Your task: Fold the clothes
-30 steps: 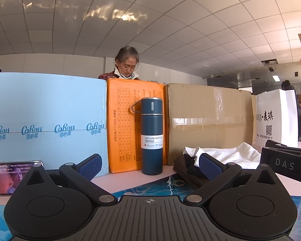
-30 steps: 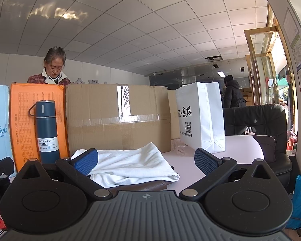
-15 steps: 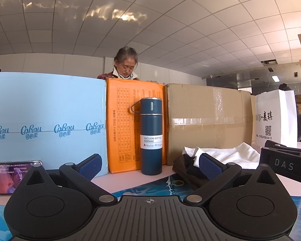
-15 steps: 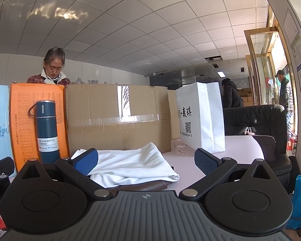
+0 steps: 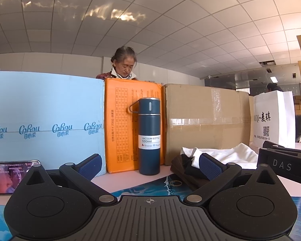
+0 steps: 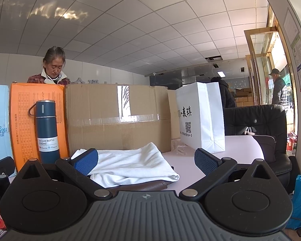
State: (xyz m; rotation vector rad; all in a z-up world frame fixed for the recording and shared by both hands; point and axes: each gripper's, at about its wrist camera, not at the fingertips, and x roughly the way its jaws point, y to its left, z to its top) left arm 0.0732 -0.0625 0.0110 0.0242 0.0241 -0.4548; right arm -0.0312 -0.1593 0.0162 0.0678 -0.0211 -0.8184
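Lying on the pink table (image 6: 240, 146) in front of the cardboard box (image 6: 118, 120), the white garment (image 6: 130, 164) rests crumpled atop a dark brown one (image 6: 146, 185) — soft, light, limp cloth, likely to sag and slide, so best pinched at a hem or corner, such as the loose edge nearest the right gripper (image 6: 146, 160). The box is taped shut and the white paper bag (image 6: 200, 120) shows nothing of its contents; the capped vacuum bottle (image 5: 149, 136) likewise. Both grippers — the left gripper (image 5: 150, 164) too — stand wide apart, holding nothing.
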